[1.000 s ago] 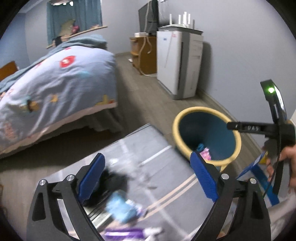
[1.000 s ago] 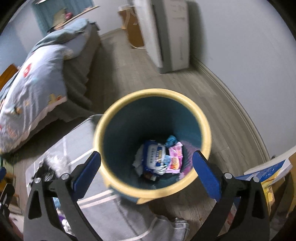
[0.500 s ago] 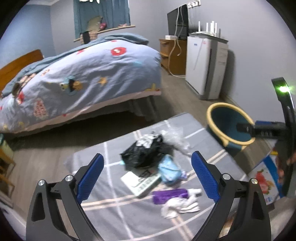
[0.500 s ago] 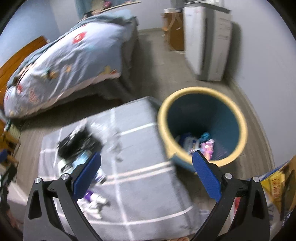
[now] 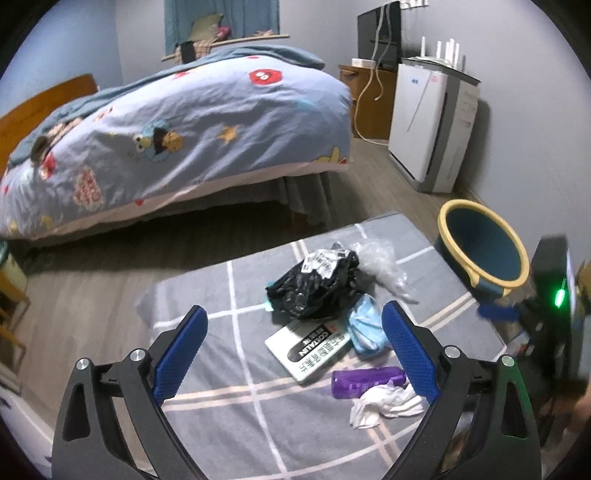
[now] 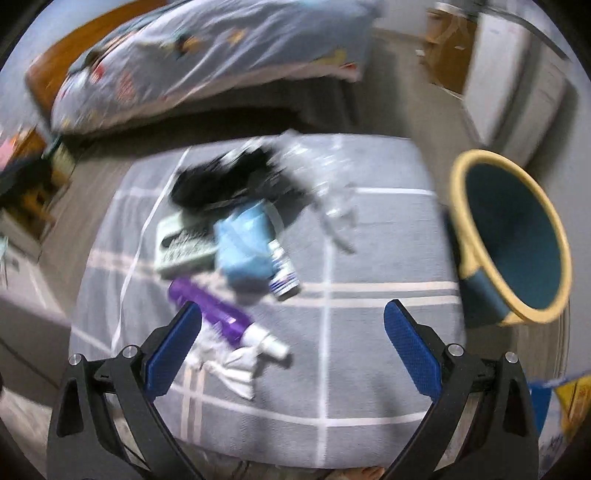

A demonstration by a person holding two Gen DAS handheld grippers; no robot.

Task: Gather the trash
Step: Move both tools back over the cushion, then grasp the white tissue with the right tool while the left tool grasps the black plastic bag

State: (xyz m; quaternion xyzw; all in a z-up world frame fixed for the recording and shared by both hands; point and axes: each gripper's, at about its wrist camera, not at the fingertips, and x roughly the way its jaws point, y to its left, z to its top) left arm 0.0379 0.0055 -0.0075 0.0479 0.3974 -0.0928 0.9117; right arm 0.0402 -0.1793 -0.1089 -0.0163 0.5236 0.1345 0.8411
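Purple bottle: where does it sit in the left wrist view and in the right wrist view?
Left wrist: purple bottle lies lower right, beside the right fingertip, above the white tissue.
Right wrist: lower left, blurred, by the left fingertip.
Shared landmark: the yellow-rimmed bin at right.

A home bedroom: a bed with a blue cartoon-print duvet (image 5: 177,125) stands far left, grey checked rug (image 5: 229,369) near.

A bed (image 5: 177,122) with a blue cartoon duvet (image 5: 207,110) stands across the wooden floor (image 5: 92,295). By the grey wall there is a white appliance (image 5: 428,125), with a white router (image 5: 447,50) on its top. Beside it stands a wooden cabinet (image 5: 373,99) which carries a dark screen (image 5: 378,33). A blue curtain (image 5: 221,18) hangs behind the bed.
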